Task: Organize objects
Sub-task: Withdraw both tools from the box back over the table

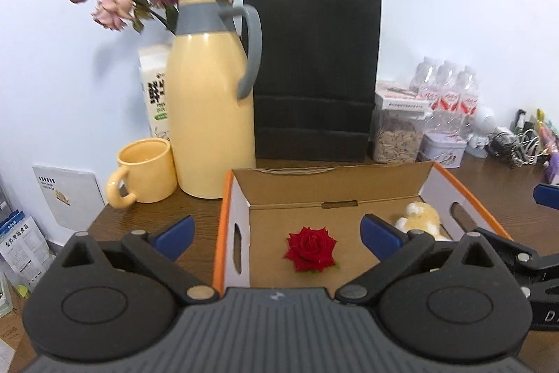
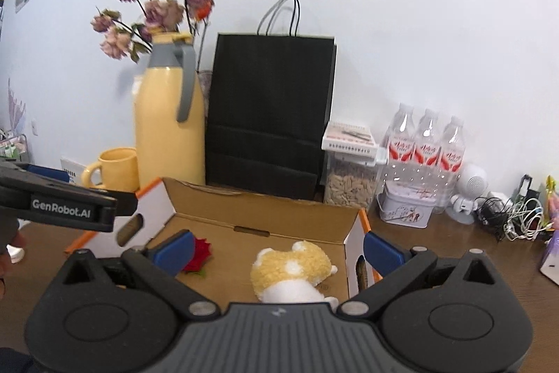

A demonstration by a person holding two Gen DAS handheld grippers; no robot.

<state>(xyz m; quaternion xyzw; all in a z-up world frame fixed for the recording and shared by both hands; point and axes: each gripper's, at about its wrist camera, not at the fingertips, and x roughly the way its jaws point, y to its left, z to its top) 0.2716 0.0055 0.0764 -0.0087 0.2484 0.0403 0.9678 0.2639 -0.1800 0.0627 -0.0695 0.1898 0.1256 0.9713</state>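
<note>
Left wrist view: left gripper (image 1: pixel 277 231) and right gripper (image 2: pixel 278 250) both spread wide, empty, over the box (image 1: pixel 232 198) holding the rose (image 1: pixel 311 249) and plush toy (image 2: pixel 291 271).

A dark brown wood-grain table (image 1: pixel 146 215) carries everything. At its centre sits an open cardboard box (image 1: pixel 349 187) with orange edges and white sides. At the box's ten o'clock stands a tall yellow thermos jug (image 1: pixel 209 107) with a grey handle, and a yellow mug (image 1: pixel 145 175) sits just beside the jug at its eight o'clock. At the box's twelve o'clock a black paper bag (image 1: pixel 314 76) stands upright against the wall. Toward two o'clock are a clear jar of seeds (image 2: pixel 349 177), a small white tin (image 2: pixel 407 205), three water bottles (image 2: pixel 426 145) and, further out, a tangle of cables (image 2: pixel 513 219).
</note>
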